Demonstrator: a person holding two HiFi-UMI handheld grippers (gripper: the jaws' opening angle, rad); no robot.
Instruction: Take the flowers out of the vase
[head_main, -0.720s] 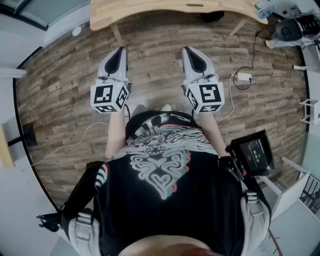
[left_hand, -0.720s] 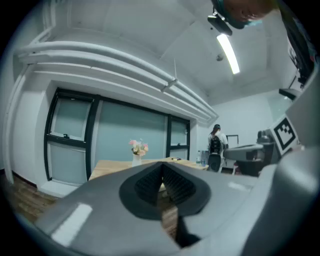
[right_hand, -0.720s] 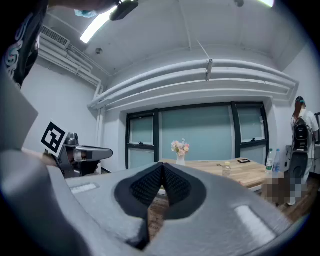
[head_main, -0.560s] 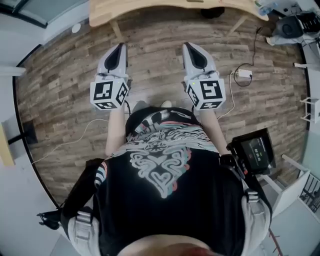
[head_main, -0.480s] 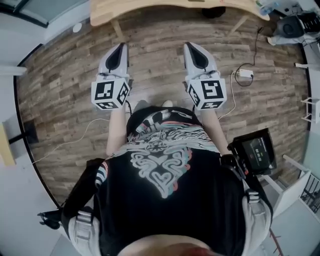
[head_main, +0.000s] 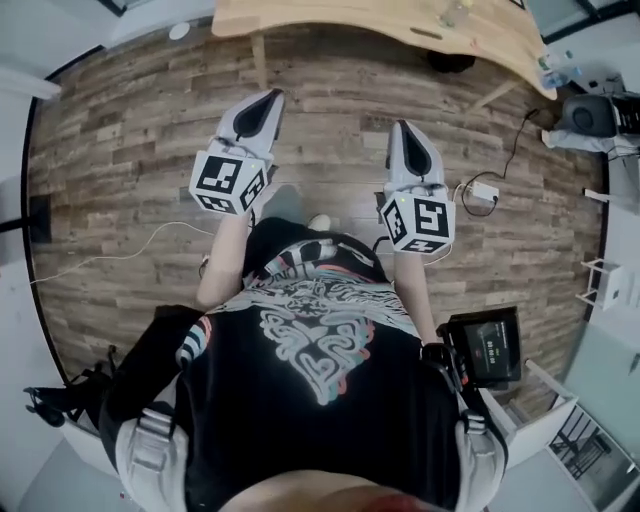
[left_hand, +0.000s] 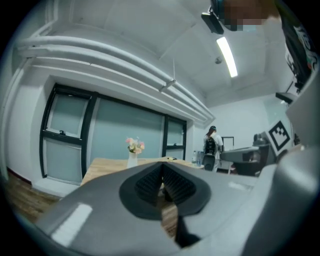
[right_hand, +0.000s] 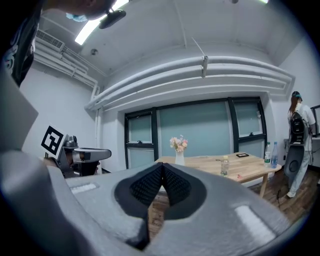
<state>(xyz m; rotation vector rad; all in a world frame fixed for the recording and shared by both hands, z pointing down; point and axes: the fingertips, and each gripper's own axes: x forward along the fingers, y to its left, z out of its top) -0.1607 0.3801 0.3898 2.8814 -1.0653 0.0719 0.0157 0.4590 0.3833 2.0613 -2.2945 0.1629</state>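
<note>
The left tool (head_main: 264, 103) and right tool (head_main: 406, 135) are both closed, jaws pressed together on nothing. Well ahead of both, pink flowers (right_hand: 178, 144) stand in a white vase (right_hand: 179, 159) on the wooden worktop (right_hand: 242, 167).

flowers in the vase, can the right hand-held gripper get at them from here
Probably not yet. The flowers stand in the vase on the table, well ahead of the right hand-held gripper, with floor between. Nothing blocks the way; its jaws are shut, so it must close in and open.
</note>
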